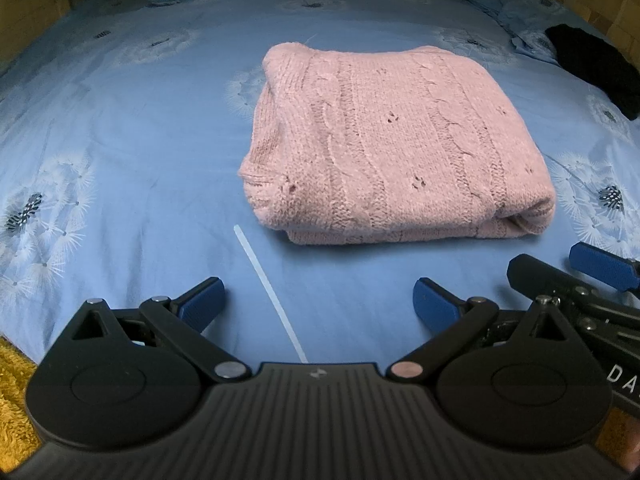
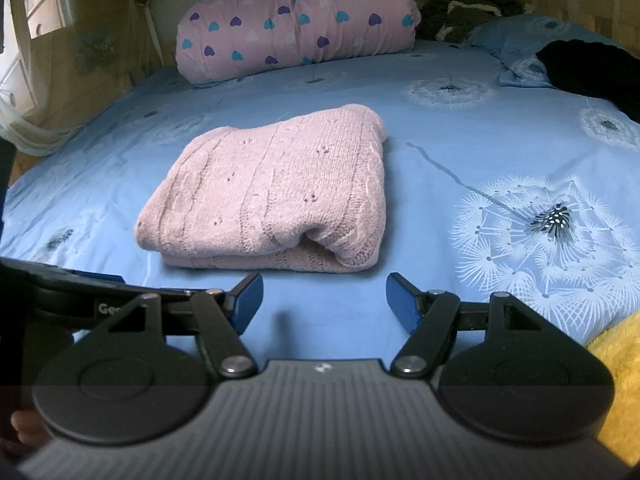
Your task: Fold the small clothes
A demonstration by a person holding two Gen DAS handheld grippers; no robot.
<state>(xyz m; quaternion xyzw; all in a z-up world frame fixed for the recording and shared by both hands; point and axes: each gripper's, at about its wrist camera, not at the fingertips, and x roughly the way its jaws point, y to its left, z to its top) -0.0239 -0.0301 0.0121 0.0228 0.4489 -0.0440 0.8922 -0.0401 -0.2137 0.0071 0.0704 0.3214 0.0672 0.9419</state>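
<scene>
A pink cable-knit sweater [image 1: 392, 140] lies folded into a thick rectangle on the blue bed sheet [image 1: 120, 140]; it also shows in the right wrist view [image 2: 272, 192]. My left gripper [image 1: 318, 300] is open and empty, a little short of the sweater's near edge. My right gripper [image 2: 324, 300] is open and empty, just short of the sweater's near right corner. The right gripper's blue fingers [image 1: 600, 266] show at the right edge of the left wrist view.
A thin white strip [image 1: 268, 292] lies on the sheet near the left gripper. A rolled pink quilt with hearts [image 2: 296, 20] lies at the head of the bed. A black garment [image 2: 592, 68] lies at the far right. A yellow fuzzy cloth [image 2: 616, 368] lies at the near edge.
</scene>
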